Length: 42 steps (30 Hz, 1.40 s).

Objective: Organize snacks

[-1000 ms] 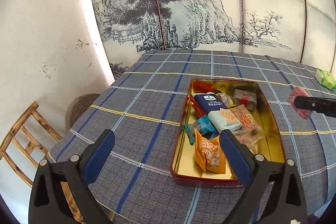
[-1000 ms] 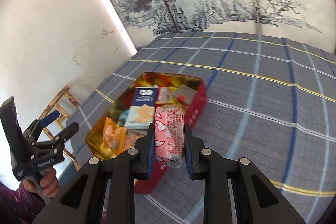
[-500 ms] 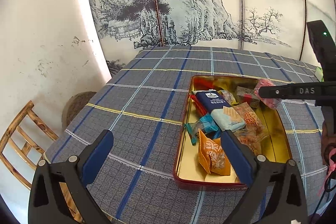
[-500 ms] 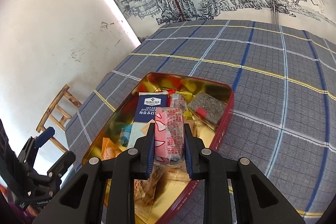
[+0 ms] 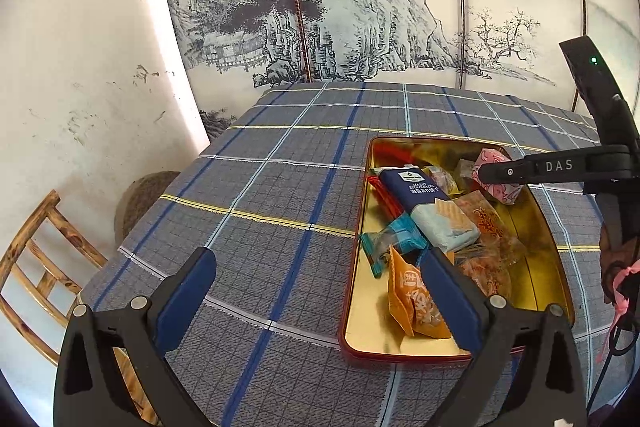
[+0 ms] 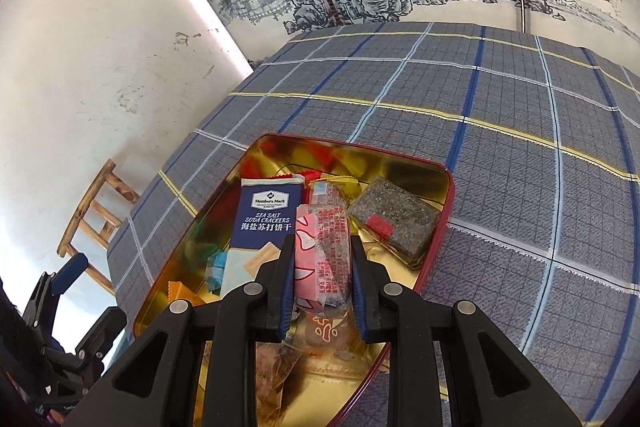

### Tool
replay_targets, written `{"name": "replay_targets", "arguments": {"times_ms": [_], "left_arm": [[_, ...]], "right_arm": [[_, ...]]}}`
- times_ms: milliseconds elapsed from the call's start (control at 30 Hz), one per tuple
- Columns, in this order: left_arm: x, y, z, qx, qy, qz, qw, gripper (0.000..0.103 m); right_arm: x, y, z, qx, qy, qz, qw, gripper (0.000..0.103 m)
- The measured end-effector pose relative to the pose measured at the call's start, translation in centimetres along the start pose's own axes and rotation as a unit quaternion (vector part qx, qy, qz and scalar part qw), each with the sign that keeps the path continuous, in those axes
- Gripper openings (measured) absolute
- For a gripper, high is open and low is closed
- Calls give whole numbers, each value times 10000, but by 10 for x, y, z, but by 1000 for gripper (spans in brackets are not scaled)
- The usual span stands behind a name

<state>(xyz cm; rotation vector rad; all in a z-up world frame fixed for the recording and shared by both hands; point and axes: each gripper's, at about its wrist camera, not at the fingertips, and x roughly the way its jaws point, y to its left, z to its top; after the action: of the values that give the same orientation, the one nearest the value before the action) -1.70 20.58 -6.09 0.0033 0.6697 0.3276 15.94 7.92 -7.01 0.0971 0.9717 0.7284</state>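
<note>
- Left wrist view: left claw (image 5: 316,301) spread wide, holding nothing, over the near edge of the plaid-cloth table (image 5: 256,195). The red-rimmed gold rectangular tin (image 5: 362,235) sits there full of wrapped snacks.
- Right wrist view: right claw (image 6: 322,283) pinched tight on a pink plastic-wrapped snack (image 6: 322,251), hanging over the tin beside the navy cracker packet (image 6: 262,223).

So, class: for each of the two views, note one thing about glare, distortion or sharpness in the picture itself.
Left wrist view: fisheye bends the plaid tablecloth lines into curves; dark vignette fills the corners; the gold-lined red metal tin floor gleams. Right wrist view: coloured reflections smear across the tin's far gold wall, while the print on the navy soda cracker packet reads sharply; the white wall at left is brightly lit.
</note>
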Motion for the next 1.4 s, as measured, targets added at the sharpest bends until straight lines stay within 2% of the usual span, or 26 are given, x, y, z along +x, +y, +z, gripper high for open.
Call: {"name": "replay_targets", "arguments": {"times_ms": [833, 1067, 1300, 1400], "left_arm": [[10, 5, -3, 28, 34, 8, 10000, 101], [10, 5, -3, 22, 33, 8, 10000, 101], [5, 5, -3, 48, -42, 11, 10000, 101], [-4, 0, -2, 79, -82, 18, 9999, 101]], "right_arm": [[18, 1, 11, 23, -17, -50, 10000, 26], [-1, 12, 9, -140, -278, 26, 9995, 26], [-20, 37, -5, -574, -496, -37, 9971, 28], [-32, 46, -15, -717, -621, -70, 9955, 37]]}}
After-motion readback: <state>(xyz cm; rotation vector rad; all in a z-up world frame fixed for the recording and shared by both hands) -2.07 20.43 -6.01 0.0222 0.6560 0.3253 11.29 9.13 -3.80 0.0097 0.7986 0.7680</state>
